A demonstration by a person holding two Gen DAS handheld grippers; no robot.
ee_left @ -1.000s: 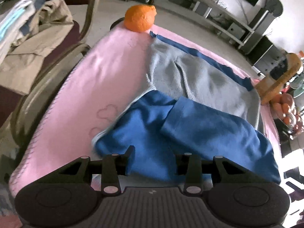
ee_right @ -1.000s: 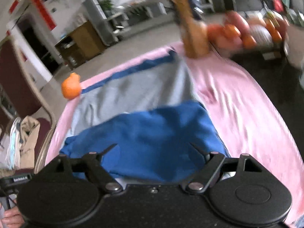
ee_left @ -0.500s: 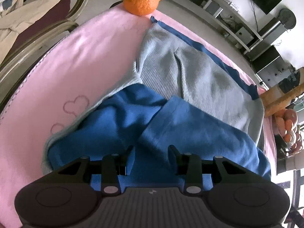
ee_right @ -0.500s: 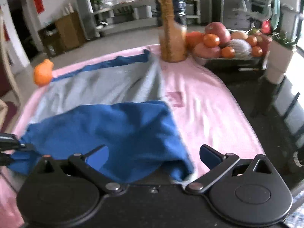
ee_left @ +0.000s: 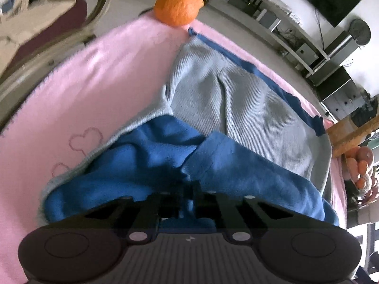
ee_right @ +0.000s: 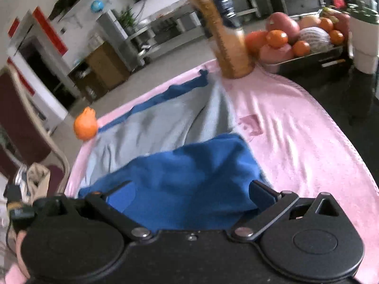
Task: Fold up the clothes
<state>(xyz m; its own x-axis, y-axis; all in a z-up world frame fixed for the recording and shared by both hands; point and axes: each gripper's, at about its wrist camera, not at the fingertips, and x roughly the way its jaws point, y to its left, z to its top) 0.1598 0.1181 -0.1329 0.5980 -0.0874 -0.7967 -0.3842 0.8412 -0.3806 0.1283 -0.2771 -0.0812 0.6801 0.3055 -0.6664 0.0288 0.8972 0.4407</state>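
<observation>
A grey knit sweater (ee_left: 236,99) with a blue hem lies spread on a pink blanket (ee_left: 83,90). Its blue part (ee_left: 142,161) is folded over the near half. In the left wrist view my left gripper (ee_left: 188,185) has its fingers drawn together, pinching a ridge of the blue fabric near the middle. In the right wrist view the same sweater (ee_right: 165,123) shows its blue fold (ee_right: 189,177) in front. My right gripper (ee_right: 191,189) stands open at the blue fold's near edge, with fabric lying between its wide-spread fingers (ee_right: 261,193).
An orange fruit (ee_left: 177,6) sits at the blanket's far corner. A tall orange bottle (ee_right: 225,30), a tray of fruit (ee_right: 308,37) and a white cup (ee_right: 364,35) stand at the right. A chair holding clothes (ee_left: 35,7) is at the left.
My left gripper moved in over the blue fold and its fingers went from open to shut on the fabric. My right gripper stayed open while its view swung leftward.
</observation>
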